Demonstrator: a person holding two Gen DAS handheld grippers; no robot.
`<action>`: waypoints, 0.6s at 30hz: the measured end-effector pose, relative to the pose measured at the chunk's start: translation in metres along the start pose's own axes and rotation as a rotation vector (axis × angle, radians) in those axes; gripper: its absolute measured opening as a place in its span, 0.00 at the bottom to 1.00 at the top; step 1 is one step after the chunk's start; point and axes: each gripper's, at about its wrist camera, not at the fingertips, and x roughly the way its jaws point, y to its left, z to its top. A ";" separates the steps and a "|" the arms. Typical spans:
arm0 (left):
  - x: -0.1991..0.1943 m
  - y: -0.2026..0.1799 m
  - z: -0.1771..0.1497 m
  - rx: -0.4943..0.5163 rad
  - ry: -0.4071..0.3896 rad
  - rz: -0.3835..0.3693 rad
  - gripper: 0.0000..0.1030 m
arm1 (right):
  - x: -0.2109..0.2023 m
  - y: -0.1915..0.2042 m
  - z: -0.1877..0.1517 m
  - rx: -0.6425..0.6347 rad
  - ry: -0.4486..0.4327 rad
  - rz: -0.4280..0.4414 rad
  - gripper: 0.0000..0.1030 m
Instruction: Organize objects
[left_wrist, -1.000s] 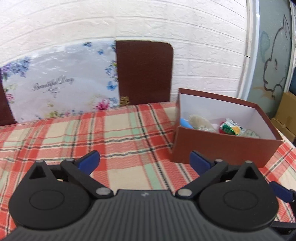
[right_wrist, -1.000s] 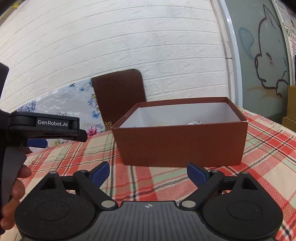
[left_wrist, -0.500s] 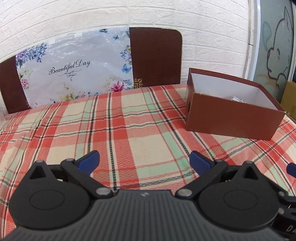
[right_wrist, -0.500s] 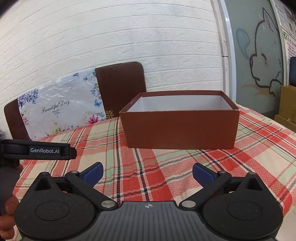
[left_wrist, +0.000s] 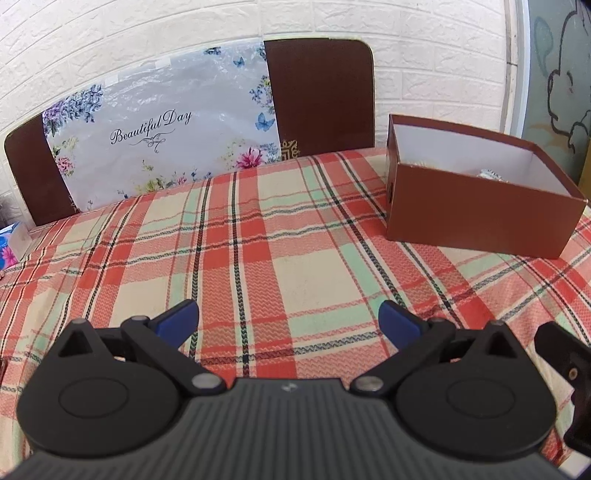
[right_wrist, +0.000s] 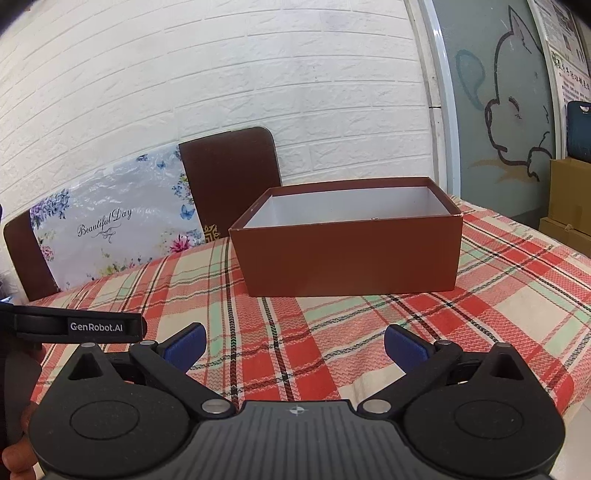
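Both the left gripper (left_wrist: 288, 317) and right gripper (right_wrist: 293, 345) gape empty; the box (right_wrist: 351, 254) near the desk's far right corner looks light, stiff cardboard, best pinched at a wall's rim.

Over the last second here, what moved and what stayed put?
Both hand-held grippers drew back from the brown box, the left and the right, so it looks farther off in both views. Both stayed open and empty. The box kept its place on the plaid tablecloth.

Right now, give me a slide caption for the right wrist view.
Open right tongs hover over the plaid tablecloth, facing a brown box.
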 end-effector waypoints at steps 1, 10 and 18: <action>0.000 -0.001 0.000 0.002 0.004 0.001 1.00 | 0.000 0.000 0.000 0.000 0.000 -0.002 0.99; -0.007 -0.009 0.002 0.030 0.009 -0.004 1.00 | -0.001 -0.007 0.001 0.011 -0.019 -0.018 0.99; -0.009 -0.020 0.002 0.065 0.019 -0.019 1.00 | 0.000 -0.019 0.000 0.036 -0.031 -0.032 0.99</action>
